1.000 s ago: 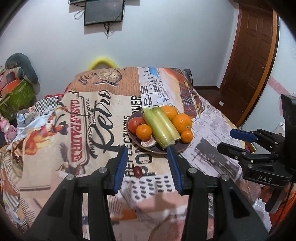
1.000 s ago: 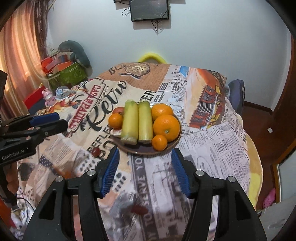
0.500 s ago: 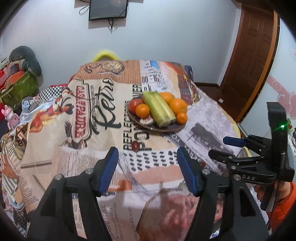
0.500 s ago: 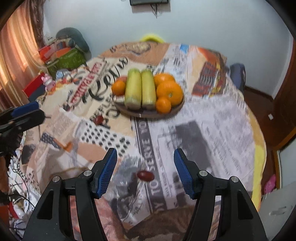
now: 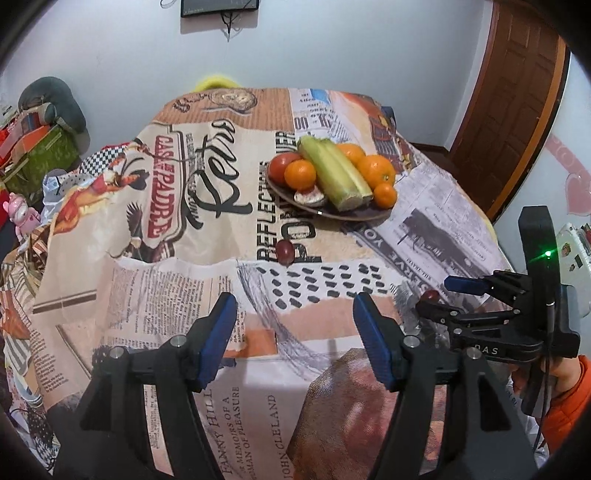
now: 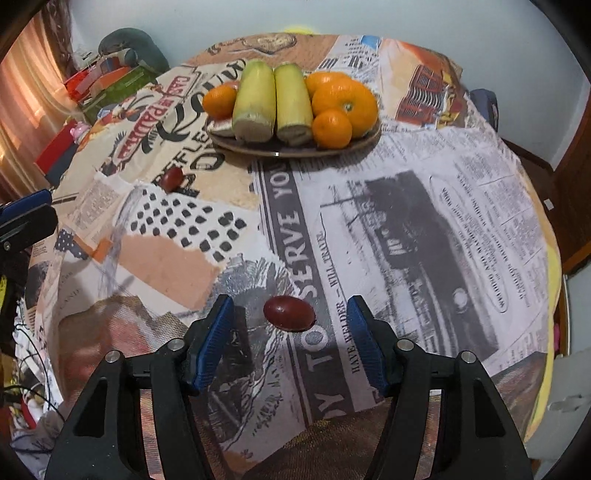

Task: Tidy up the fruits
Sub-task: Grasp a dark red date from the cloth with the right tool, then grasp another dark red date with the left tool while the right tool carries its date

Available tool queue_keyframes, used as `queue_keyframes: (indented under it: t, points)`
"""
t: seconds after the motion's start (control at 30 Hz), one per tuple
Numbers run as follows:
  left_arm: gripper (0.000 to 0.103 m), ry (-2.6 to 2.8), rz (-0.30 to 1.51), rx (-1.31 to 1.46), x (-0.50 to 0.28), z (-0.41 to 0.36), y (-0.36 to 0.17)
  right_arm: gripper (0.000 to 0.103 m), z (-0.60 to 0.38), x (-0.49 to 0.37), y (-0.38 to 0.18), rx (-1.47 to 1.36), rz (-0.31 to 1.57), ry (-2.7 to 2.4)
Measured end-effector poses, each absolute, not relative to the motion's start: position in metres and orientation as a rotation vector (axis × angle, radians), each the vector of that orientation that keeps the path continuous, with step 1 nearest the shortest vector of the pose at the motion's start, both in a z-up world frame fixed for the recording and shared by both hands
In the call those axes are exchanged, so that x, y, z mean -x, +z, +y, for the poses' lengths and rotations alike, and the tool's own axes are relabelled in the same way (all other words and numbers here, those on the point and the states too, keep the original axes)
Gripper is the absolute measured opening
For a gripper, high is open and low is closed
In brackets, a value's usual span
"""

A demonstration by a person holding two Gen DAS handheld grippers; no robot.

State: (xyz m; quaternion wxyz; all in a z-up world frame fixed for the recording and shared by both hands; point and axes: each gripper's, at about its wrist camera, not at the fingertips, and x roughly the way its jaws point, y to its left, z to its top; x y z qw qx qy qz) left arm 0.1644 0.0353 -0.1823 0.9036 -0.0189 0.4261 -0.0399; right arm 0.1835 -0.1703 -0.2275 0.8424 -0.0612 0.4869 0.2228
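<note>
A brown plate (image 5: pixel 354 216) (image 6: pixel 295 149) at the far middle of the table holds oranges (image 5: pixel 375 170), two corn cobs (image 5: pixel 332 175) (image 6: pixel 273 101), a tomato (image 5: pixel 279 166) and a mushroom. One dark red grape (image 5: pixel 285 251) (image 6: pixel 173 178) lies on the cloth in front of the plate. A second grape (image 6: pixel 289 312) (image 5: pixel 430 295) lies near the front edge, between my right gripper's (image 6: pixel 290 341) open fingers. My left gripper (image 5: pixel 293 334) is open and empty above the cloth, well short of the first grape.
The table is covered with a printed newspaper-pattern cloth (image 5: pixel 207 192). Bags and toys (image 5: pixel 33 147) are piled at the left. A wooden door (image 5: pixel 517 92) stands at the right, a screen (image 5: pixel 218 7) on the back wall.
Both grippers have pulled back from the plate toward the front edge. The right gripper has lowered around the near grape, which now lies between its fingers.
</note>
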Motion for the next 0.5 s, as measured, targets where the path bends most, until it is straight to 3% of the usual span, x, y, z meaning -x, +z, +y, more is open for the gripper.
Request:
queue_keyframes:
  t: [0.27, 0.5]
  points:
    - [0.065, -0.072, 0.917, 0.046, -0.180, 0.035, -0.203, 0.026, -0.180, -0.185, -0.230, 0.089, 1.026, 0.498]
    - [0.061, -0.079, 0.923, 0.041, -0.198, 0.036, -0.211, 0.026, -0.177, -0.184, -0.219, 0.117, 0.976, 0.498]
